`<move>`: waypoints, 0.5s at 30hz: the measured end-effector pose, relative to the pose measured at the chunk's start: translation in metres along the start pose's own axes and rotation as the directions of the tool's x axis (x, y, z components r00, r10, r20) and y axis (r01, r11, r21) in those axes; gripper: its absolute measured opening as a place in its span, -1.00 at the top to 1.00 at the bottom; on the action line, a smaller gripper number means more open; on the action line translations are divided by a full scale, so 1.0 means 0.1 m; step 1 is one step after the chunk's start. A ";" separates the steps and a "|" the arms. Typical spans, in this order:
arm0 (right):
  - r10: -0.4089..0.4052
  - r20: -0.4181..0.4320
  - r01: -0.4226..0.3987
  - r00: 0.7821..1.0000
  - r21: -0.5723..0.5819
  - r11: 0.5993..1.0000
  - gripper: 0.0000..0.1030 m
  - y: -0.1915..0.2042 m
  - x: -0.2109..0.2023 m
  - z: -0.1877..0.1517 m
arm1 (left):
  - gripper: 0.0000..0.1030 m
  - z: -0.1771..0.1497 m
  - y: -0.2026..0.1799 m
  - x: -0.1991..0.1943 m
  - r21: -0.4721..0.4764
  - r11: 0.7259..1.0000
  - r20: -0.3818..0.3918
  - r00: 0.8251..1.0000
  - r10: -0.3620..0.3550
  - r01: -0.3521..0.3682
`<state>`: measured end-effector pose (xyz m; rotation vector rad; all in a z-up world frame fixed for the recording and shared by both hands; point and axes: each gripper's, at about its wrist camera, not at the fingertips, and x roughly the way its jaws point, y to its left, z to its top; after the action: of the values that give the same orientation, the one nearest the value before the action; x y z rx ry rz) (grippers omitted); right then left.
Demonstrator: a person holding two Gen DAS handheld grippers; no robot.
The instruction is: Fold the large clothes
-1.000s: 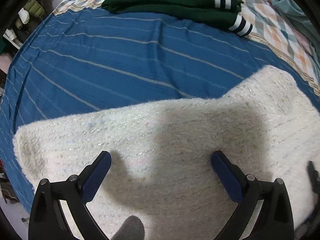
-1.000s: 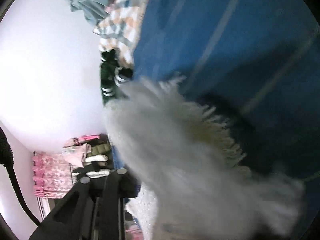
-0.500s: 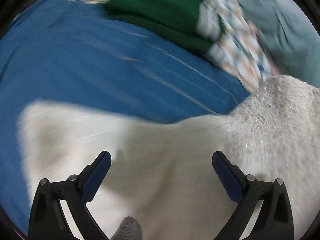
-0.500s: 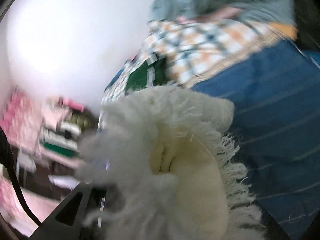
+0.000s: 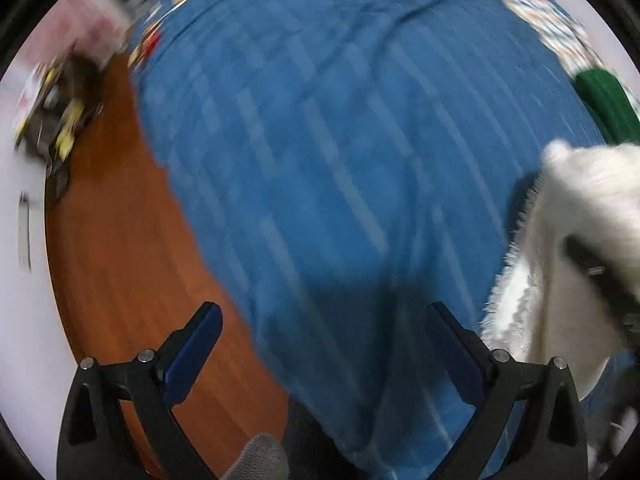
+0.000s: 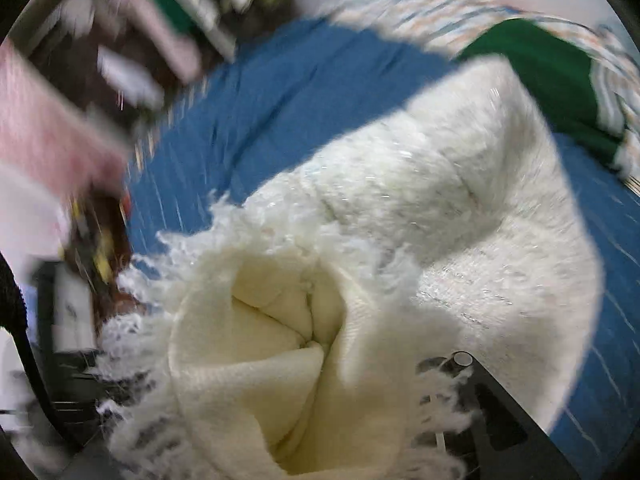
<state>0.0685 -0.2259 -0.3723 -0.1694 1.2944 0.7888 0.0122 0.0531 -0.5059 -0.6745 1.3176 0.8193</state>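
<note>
A white fuzzy garment with a fringed hem (image 6: 460, 184) lies partly on the blue striped bedspread (image 6: 280, 92). Its hem is bunched into a cream-lined fold right in front of the right wrist camera. My right gripper (image 6: 288, 380) is shut on that fold, and only one black finger (image 6: 492, 412) shows through the fringe. My left gripper (image 5: 324, 344) stands open and holds nothing, above the bedspread (image 5: 340, 140) near the bed's edge. The garment (image 5: 560, 280) hangs at the far right of the left wrist view.
A folded green sweater with white stripes (image 6: 532, 64) lies at the far side on a checked blanket (image 6: 420, 4). Wooden floor (image 5: 120, 260) runs beside the bed, with dark clutter (image 5: 64, 112) on it. A grey-gloved fingertip (image 5: 256, 456) shows below the left gripper.
The left gripper swung off the white garment to the bed's edge, so floor now shows. The right gripper rolled and rose, carrying the fringed hem along. Both views are motion-blurred.
</note>
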 end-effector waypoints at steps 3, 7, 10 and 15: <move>0.023 -0.094 -0.028 0.995 -0.046 0.999 0.09 0.18 0.14 -0.03 | -1.00 -0.11 0.14 -0.03 -0.082 0.994 -0.021 0.997 -0.073 0.071; 0.221 -0.091 -0.218 0.971 0.043 0.975 -0.41 0.03 -0.31 -0.12 | -1.00 -0.26 0.17 -0.23 -0.155 0.960 -0.006 0.971 -0.237 0.234; 0.293 -0.057 -0.284 0.954 0.132 0.950 -0.41 -0.33 -0.73 -0.32 | -1.00 -0.26 -0.03 -0.30 -0.169 0.918 0.010 0.932 -0.363 0.359; 0.199 -0.063 -0.169 0.978 0.320 0.932 -0.41 -1.16 -1.03 -0.75 | -1.00 -0.07 -0.58 -0.07 -0.154 0.850 0.008 0.861 -0.509 0.504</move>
<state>0.0731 -0.3949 -0.3375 0.1744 1.5235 0.7281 0.0556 0.0138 -0.5020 -1.1058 1.0364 0.4744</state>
